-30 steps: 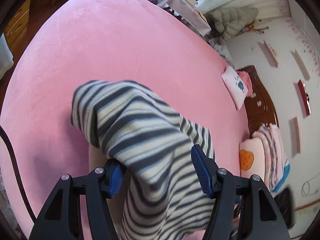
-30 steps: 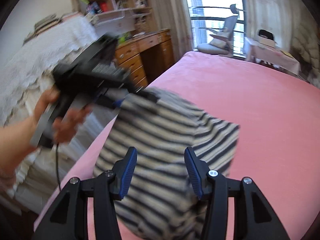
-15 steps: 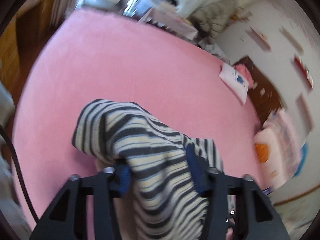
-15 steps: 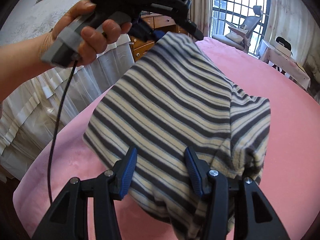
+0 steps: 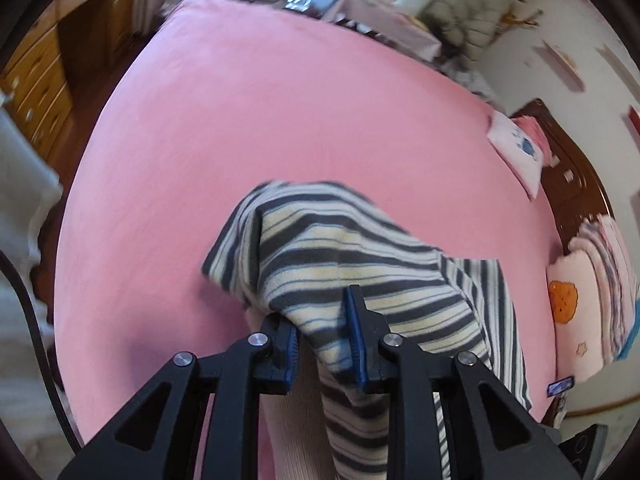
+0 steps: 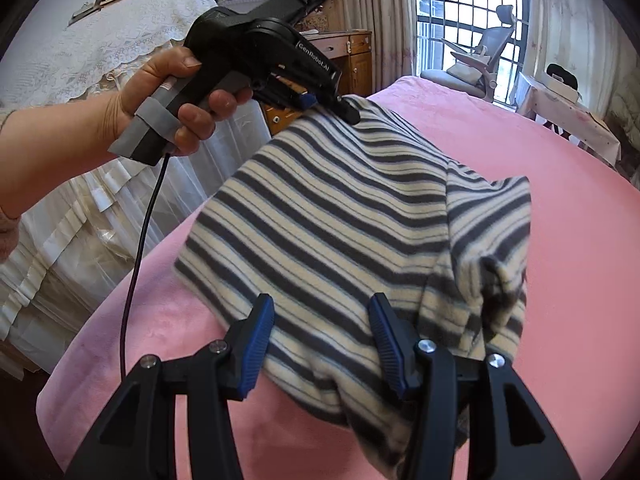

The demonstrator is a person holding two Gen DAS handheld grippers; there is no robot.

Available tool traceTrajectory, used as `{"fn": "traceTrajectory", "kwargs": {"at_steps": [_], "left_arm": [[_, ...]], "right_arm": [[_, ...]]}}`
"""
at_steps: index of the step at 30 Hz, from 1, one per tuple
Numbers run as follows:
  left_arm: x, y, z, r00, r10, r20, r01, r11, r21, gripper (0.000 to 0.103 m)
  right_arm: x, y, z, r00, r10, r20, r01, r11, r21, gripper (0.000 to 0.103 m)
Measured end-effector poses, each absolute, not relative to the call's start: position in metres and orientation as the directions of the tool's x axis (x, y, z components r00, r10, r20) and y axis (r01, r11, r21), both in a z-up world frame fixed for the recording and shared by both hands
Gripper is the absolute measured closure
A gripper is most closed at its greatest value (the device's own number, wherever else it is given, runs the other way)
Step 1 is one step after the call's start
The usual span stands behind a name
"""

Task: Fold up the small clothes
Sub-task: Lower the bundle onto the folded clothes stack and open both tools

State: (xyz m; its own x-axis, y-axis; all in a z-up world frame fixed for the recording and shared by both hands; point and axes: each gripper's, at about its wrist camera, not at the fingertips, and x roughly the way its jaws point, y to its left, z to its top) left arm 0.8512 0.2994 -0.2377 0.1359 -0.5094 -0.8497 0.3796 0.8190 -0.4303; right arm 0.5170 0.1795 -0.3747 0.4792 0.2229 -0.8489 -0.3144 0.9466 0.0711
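Clamped the left gripper (image 5: 322, 320) on a fold of the striped garment (image 5: 360, 248). A second ago stood wide around that cloth with a clear gap at each side; by now drawn in, both blue pads hard against the fabric. Gripped by the person's left hand (image 6: 160, 100) and raised over the near left corner of the pink bed (image 5: 280, 100), pulling the caught edge up into a peak, as seen from the right wrist view.

Left the right gripper (image 6: 321, 304) spread wide, as in the earlier views, with striped cloth lying across the gap and drooping below; showed no pinch there.

Hung the garment partly in the air between the two tools, near the bed's near edge, its far portion sagging onto the pink cover and one loose flap bunched toward the right side.

Meant, most likely, a fresh hold secured for carrying one edge over the rest. Still lacked any neat fold: cloth rumpled, layers uneven. Probably called next for a firm hold on the right side before laying the garment flat.
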Motion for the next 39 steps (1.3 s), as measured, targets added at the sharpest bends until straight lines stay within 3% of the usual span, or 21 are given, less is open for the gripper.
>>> {"fn": "traceTrajectory", "kwargs": {"at_steps": [2, 3, 5, 10, 16, 23, 29, 36, 39], "left_arm": [[0.846, 0.306, -0.237, 0.115, -0.474, -0.873, 0.367, 0.837, -0.406, 0.072], [0.842, 0.309, -0.235, 0.127, -0.444, -0.887, 0.37, 0.851, -0.373, 0.048], [0.83, 0.319, -0.225, 0.185, -0.366, -0.912, 0.375, 0.884, -0.278, 0.031], [0.793, 0.329, -0.199, 0.223, -0.383, -0.896, 0.404, 0.873, -0.272, 0.031], [0.71, 0.314, -0.159, 0.322, -0.32, -0.891, 0.438, 0.885, -0.16, 0.029], [0.589, 0.302, -0.095, 0.336, -0.362, -0.87, 0.392, 0.893, -0.22, 0.026], [0.473, 0.282, -0.021, 0.429, -0.351, -0.832, 0.366, 0.91, -0.196, 0.015], [0.339, 0.239, 0.042, 0.482, -0.297, -0.825, 0.296, 0.941, -0.166, 0.001], [0.282, 0.215, 0.059, 0.504, -0.265, -0.822, 0.264, 0.953, -0.145, 0.001]], "right_arm": [[0.517, 0.181, -0.374, 0.469, 0.23, -0.853, -0.319, 0.944, 0.08, 0.053], [0.516, 0.182, -0.374, 0.465, 0.231, -0.855, -0.319, 0.944, 0.081, 0.053], [0.513, 0.181, -0.374, 0.457, 0.232, -0.859, -0.312, 0.946, 0.089, 0.053], [0.502, 0.173, -0.352, 0.469, 0.242, -0.849, -0.285, 0.952, 0.114, 0.053], [0.481, 0.15, -0.308, 0.497, 0.219, -0.84, -0.203, 0.97, 0.133, 0.053], [0.423, 0.125, -0.237, 0.493, 0.157, -0.856, -0.084, 0.988, 0.133, 0.053], [0.352, 0.098, -0.16, 0.51, 0.162, -0.844, -0.066, 0.987, 0.15, 0.053], [0.257, 0.063, -0.085, 0.495, 0.172, -0.852, -0.081, 0.985, 0.152, 0.034], [0.217, 0.044, -0.063, 0.493, 0.161, -0.855, -0.101, 0.987, 0.127, 0.031]]}}
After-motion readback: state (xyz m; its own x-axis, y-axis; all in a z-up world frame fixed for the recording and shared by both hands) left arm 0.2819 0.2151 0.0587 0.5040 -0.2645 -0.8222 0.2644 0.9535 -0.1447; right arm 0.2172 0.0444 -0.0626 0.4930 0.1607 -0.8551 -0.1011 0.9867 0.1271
